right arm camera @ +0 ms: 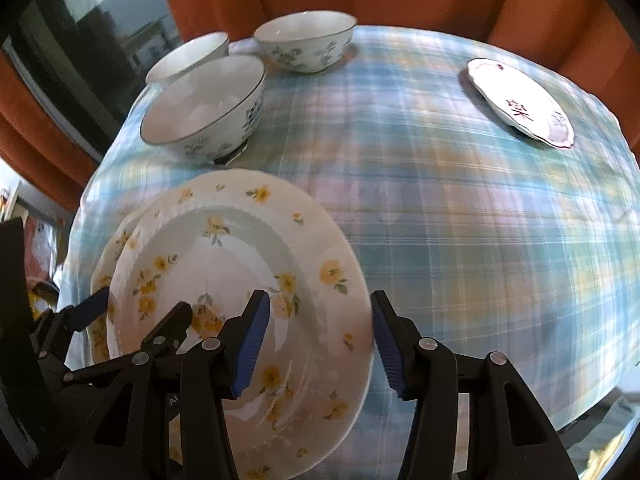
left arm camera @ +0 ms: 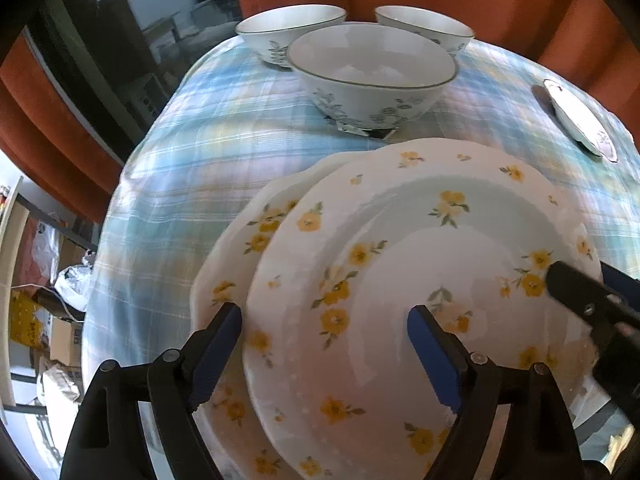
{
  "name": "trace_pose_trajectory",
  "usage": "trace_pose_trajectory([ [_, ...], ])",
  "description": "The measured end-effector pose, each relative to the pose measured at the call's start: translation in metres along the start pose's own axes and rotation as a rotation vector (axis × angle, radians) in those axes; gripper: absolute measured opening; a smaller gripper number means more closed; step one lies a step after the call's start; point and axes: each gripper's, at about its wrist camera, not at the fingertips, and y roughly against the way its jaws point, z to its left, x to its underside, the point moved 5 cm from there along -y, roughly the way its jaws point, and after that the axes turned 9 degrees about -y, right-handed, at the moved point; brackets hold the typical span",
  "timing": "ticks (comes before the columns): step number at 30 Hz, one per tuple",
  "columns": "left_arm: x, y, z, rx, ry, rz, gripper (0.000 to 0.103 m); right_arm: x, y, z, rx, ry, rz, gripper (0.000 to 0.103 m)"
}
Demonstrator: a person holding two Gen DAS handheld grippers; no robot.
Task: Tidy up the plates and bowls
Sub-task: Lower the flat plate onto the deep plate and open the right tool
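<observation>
Two white plates with yellow flowers lie stacked on the checked tablecloth (left arm camera: 180,180). The top plate (left arm camera: 400,240) (right arm camera: 224,264) sits shifted to the right over the lower plate (left arm camera: 240,240) (right arm camera: 105,276). My left gripper (left arm camera: 324,318) (right arm camera: 136,308) straddles the top plate's left rim with wide jaws, pads clear of it. My right gripper (right arm camera: 318,316) (left arm camera: 584,276) straddles the right rim; its outer pad is close against the edge, the inner pad hovers over the well. Three white bowls with blue leaves stand behind: a near one (left arm camera: 372,68) (right arm camera: 204,100) and two further back (left arm camera: 288,28) (left arm camera: 424,24).
A small white plate with purple marks (left arm camera: 580,120) (right arm camera: 520,96) lies at the far right of the table. Orange curtains hang behind. The table's left edge drops to a cluttered floor with boxes and bags (left arm camera: 60,340).
</observation>
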Motion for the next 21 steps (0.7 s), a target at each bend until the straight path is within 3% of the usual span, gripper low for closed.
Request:
trace_pose_trajectory([
  [9, -0.003, 0.013, 0.01, 0.011, 0.019, -0.029, 0.086, 0.002, -0.006, -0.002, 0.022, -0.009, 0.004, 0.038],
  [21, 0.002, 0.018, 0.017, 0.036, 0.033, -0.028, 0.086, 0.014, -0.02, 0.018, 0.043, 0.066, 0.065, 0.039],
])
